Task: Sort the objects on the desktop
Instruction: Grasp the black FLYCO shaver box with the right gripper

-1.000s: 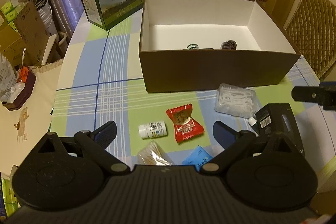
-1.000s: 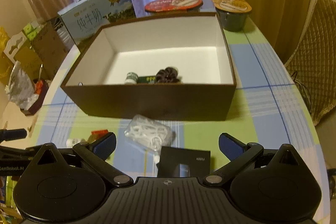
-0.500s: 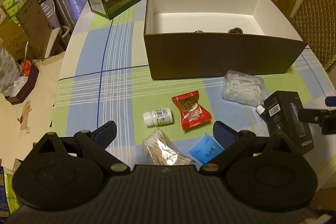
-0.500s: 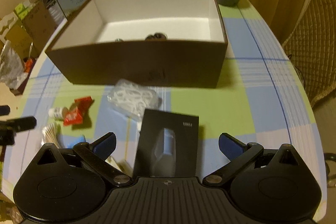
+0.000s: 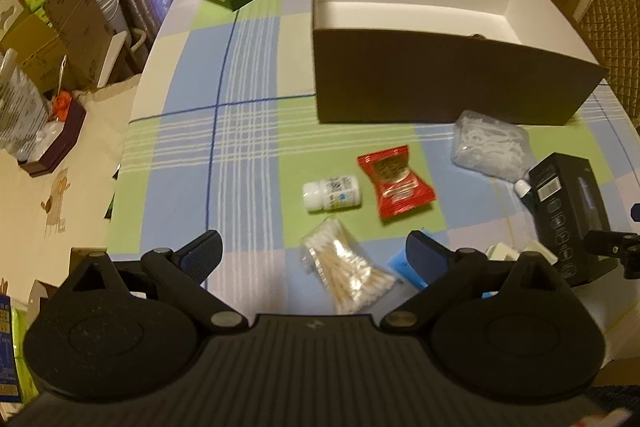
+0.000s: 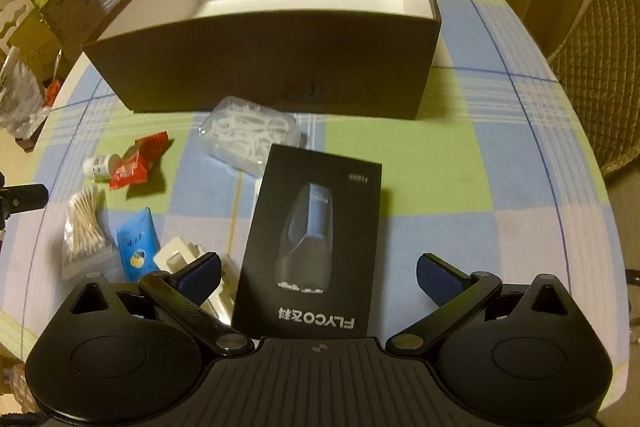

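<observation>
Right tongs: spread wide, nothing between them, hanging low over the near end of the flat black cardboard razor box, which fills the lower centre of the right wrist view. Judged to be lining up on it; no contact yet.

Left tongs: also spread apart and empty, poised above the clear bag of wooden cotton swabs at lower centre of the left wrist view.

Outward from there, loose on the checked blue-and-green surface: small white pill bottle lying on its side, red foil snack packet just beside it, light-blue sachet, small white plug-like item (identity unclear), and a clear bag of white floss picks close to the wall of the large brown open cardboard box.

The brown box occupies the upper centre of both views. Its near wall hides most of the floor; only a dark sliver shows above the rim, so contents cannot be told.

Progress estimate: early. At least seven items remain outside the box.
</observation>
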